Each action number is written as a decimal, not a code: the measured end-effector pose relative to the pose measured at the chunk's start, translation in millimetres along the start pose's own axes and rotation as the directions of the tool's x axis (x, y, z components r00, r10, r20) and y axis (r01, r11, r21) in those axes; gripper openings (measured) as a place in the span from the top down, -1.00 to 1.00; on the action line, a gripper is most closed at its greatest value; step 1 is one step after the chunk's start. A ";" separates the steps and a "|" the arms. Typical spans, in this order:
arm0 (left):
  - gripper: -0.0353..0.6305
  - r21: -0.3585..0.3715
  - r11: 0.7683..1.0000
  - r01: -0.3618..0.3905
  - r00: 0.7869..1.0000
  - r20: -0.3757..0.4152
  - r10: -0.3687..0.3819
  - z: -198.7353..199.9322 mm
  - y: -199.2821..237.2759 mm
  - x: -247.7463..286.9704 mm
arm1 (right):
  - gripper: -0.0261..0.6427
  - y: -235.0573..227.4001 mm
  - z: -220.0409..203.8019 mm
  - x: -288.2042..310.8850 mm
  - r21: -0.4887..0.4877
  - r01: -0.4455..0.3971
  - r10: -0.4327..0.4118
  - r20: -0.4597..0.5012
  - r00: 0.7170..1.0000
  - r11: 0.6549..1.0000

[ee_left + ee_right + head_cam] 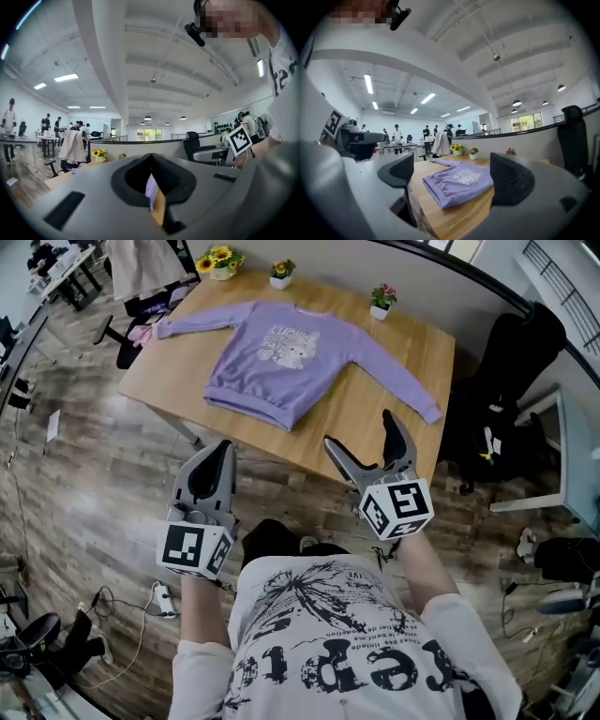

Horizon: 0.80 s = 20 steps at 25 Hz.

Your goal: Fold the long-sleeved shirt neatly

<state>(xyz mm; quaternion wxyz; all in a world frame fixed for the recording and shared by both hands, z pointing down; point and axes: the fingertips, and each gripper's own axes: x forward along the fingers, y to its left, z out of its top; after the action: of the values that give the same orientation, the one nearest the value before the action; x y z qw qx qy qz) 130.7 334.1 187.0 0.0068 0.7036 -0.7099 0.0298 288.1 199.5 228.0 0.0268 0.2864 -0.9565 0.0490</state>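
As I judge it, the folding has not begun. The shirt (281, 357) lies flat and face up in the middle of the table (375, 427), with its sleeves spread toward the table's side edges. Both grippers hang before the table's near edge and touch nothing. The left gripper (219, 454) has its jaws together with nothing between them. The right gripper (364, 437) has its jaws apart and empty. The next move probably calls for opening the left jaws and reaching over the near edge to a sleeve or the hem. In the left gripper view the closed jaws cover almost all of the table. In the right gripper view one jaw hides a sleeve.
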 end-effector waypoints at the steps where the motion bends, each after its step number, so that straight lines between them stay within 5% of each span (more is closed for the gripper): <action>1: 0.88 0.002 0.999 0.032 0.999 -0.004 -0.032 -1.5 1.2 18.1 | -0.58 -12.2 -3.9 6.7 0.012 0.033 -0.033 -0.010 0.999 0.999; 5: 0.88 -0.009 0.983 0.183 0.983 0.016 -0.183 -7.3 1.5 96.1 | -0.59 -67.1 -21.3 32.2 0.019 0.197 -0.196 -0.051 0.979 0.980; 9: 0.88 -0.001 0.928 0.373 0.928 0.025 -0.373 -9.5 -8.4 175.2 | -0.59 -130.2 -35.1 51.1 0.023 0.384 -0.380 -0.101 0.919 0.923; 14: 0.88 -0.009 0.814 0.580 0.813 -0.039 -0.580 -25.9 -21.5 266.3 | -0.59 -184.5 -60.2 62.7 0.062 0.582 -0.565 -0.178 0.806 0.811; 18: 0.88 -0.058 0.676 0.735 0.675 -0.039 -0.737 -43.6 -54.2 324.3 | -0.59 -227.4 -88.2 49.8 0.074 0.721 -0.685 -0.261 0.680 0.688; 20: 0.88 -0.055 0.634 0.772 0.632 -0.041 -0.774 -54.8 -69.8 352.0 | -0.57 -254.6 -105.8 47.3 0.098 0.764 -0.715 -0.293 0.635 0.638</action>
<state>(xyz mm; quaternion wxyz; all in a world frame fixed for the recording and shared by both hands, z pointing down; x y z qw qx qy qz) 195.2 -15.1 262.1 0.0518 0.9382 -0.3405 0.0339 391.3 -26.3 356.9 0.1228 0.6484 -0.7324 0.1676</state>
